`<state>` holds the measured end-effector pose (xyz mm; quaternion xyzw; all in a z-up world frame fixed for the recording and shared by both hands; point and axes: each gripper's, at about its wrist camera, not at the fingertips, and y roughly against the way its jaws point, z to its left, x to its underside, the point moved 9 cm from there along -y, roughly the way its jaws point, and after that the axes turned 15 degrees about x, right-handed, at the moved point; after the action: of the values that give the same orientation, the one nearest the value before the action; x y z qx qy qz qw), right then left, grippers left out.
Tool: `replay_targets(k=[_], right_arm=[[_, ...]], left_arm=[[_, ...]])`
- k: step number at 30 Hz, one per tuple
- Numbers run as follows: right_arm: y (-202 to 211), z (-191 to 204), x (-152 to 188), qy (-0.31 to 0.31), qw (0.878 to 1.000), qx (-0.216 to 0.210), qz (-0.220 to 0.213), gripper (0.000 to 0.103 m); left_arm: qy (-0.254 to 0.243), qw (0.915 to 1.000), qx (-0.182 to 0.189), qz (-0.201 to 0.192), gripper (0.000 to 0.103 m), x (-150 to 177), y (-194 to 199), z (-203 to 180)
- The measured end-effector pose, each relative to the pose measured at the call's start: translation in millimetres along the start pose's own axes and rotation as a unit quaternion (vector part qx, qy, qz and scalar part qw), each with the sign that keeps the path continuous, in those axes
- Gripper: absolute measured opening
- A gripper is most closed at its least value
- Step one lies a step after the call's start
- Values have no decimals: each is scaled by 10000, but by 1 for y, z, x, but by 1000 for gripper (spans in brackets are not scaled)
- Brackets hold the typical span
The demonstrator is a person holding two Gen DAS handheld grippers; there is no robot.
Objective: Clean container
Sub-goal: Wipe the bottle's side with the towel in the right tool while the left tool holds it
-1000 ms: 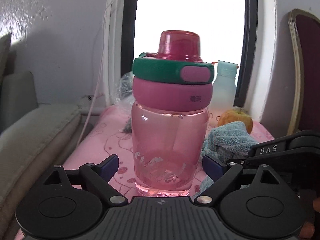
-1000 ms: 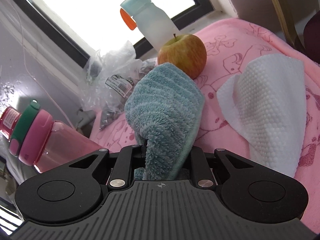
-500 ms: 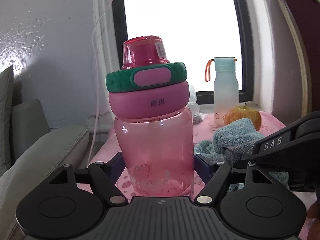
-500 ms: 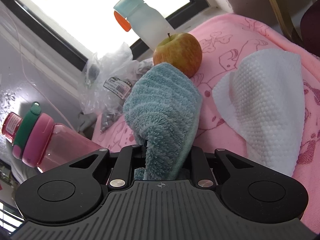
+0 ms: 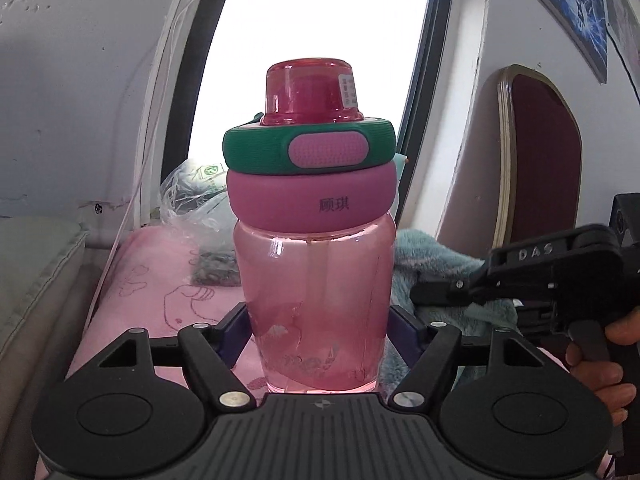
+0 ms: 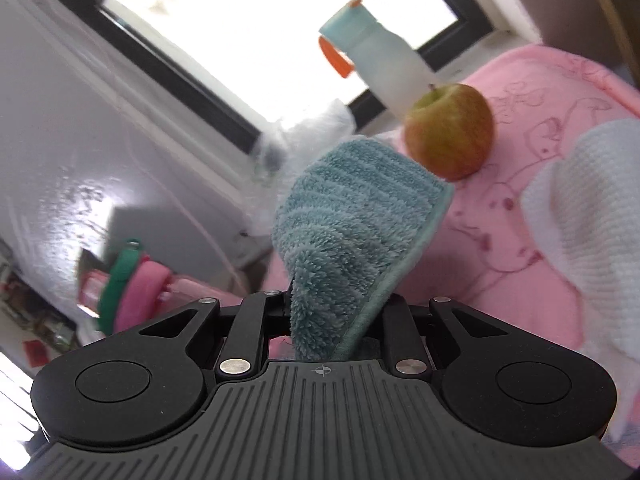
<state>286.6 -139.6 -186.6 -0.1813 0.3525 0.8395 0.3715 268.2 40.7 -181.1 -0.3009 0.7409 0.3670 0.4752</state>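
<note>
The left gripper (image 5: 318,326) has its fingers clenched on the lower body of the pink bottle (image 5: 314,280), holding it upright above the pink-covered surface (image 5: 160,276). The right gripper (image 6: 334,312) pinches a teal cloth (image 6: 352,220) just beside the bottle's right side; whether they touch is hard to tell. An apple (image 6: 448,132) and a white cloth (image 6: 592,208) lie on the surface.

Pink translucent bottle (image 5: 316,292), green-pink lid, upright; teal fluffy cloth (image 6: 352,224) draped beside it.
</note>
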Motion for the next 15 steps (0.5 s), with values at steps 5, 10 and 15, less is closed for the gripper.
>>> replay_targets(k=[5,10,15], right_arm=[[10,32,-6,-798,9783,-1913,26,20],[-32,15,9,-959,9906,-804,556,20],[-55,-15,28,-173,9903,1025,927,20]], left_arm=[[-111,9999,31,38,70,0,5,-7],[-92,9999,37,31,71,0,4,-4],[-42,10000,58,52,70,2,2,-2]])
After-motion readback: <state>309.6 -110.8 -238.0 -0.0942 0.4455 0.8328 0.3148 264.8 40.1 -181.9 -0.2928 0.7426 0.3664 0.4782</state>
